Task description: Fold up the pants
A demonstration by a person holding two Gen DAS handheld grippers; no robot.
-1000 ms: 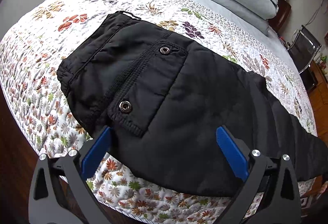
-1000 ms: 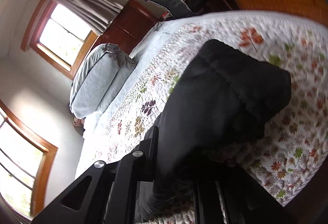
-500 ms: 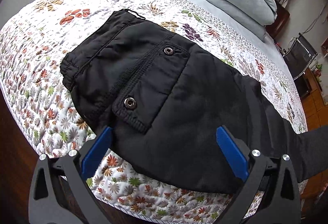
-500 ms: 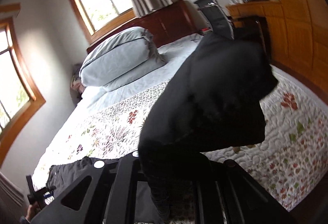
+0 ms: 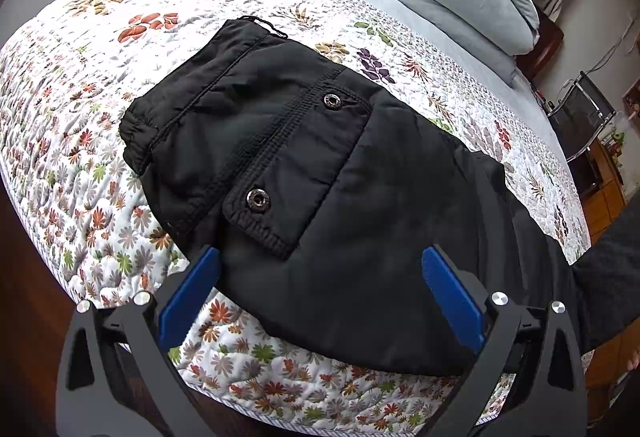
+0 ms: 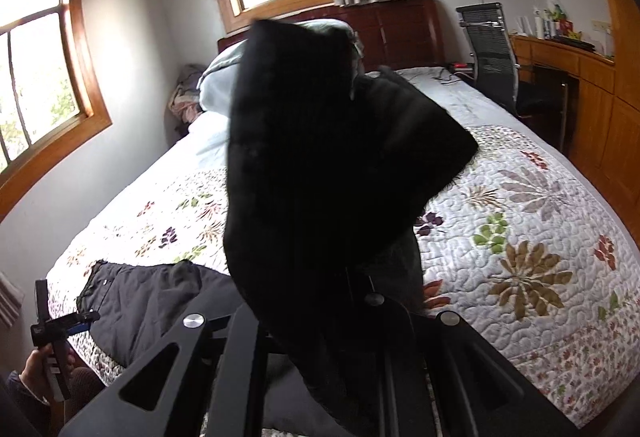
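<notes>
Right gripper (image 6: 320, 333) jaws clamp the pants (image 5: 320, 197) leg ends aloft ahead, left gripper (image 5: 320, 289) jaws gape empty over the waist on the bed (image 5: 100, 117), lengthwise fold looks done, crosswise fold pending.

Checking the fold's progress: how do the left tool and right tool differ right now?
The left tool is open, blue fingers spread wide, holding nothing; the right tool is shut on the black pants. The left hovers over the waist end lying flat on the quilt; the right holds the leg end lifted. Both share black frames.
</notes>
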